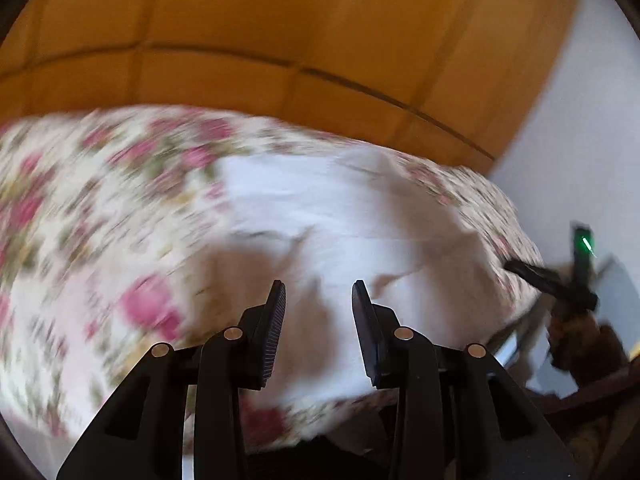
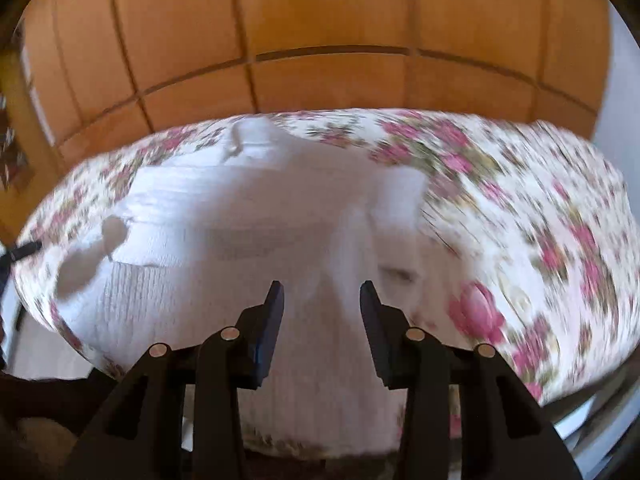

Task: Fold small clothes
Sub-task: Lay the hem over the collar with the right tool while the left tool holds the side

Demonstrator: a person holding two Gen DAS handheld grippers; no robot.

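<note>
In the left wrist view, the left gripper (image 1: 319, 300) stood with its two fingers spread and nothing between them. Just beyond the fingertips, at twelve o'clock, a white garment (image 1: 320, 208) lay flat on the flowered bedspread (image 1: 80, 208), reaching from under the fingers out toward one o'clock. At three o'clock, off the bed's edge, the other gripper (image 1: 560, 280) showed as a dark, blurred shape with a green light.

In the right wrist view, the right gripper (image 2: 322, 300) was likewise spread wide, holding nothing. The white garment (image 2: 240, 240) lay directly beneath and ahead of the fingers, stretching from six o'clock up to eleven o'clock, with what looked like a folded layer across its middle, though the blur made this uncertain. The flowered bedspread (image 2: 540, 220) showed around it from one to four o'clock. Farthest off, a wooden panelled wardrobe (image 2: 320, 40) filled the top.
</note>
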